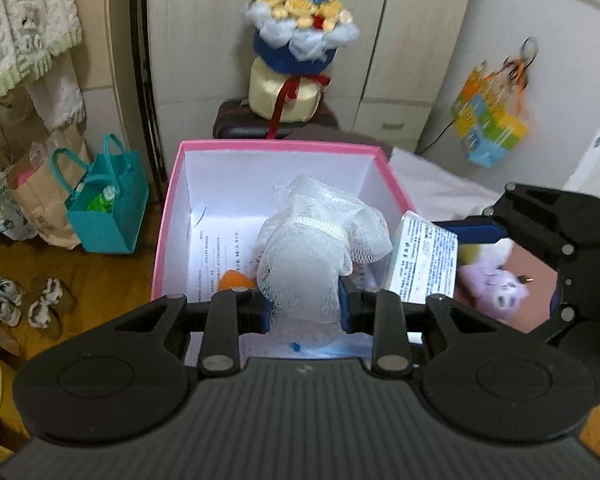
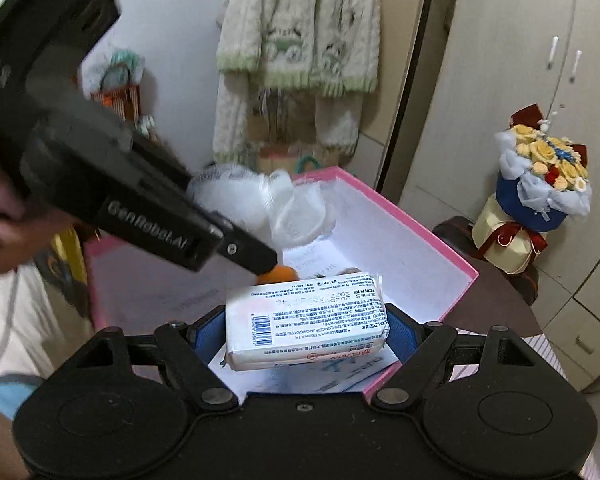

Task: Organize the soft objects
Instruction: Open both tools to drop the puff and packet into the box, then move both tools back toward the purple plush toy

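Left gripper fingers clamped on a white mesh sponge held over the pink box, right gripper fingers clamped on a tissue pack above the box's near edge, orange item inside, possibly a toy, purple plush beside the box.

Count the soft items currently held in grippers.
2: the white mesh sponge in the left gripper, and the tissue pack in the right gripper, both over the pink box.

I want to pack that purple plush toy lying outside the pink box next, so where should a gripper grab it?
Take the purple plush toy across its rounded body, coming from above: it lies low on the surface beside the pink box, and its limbs are too blurred to target.
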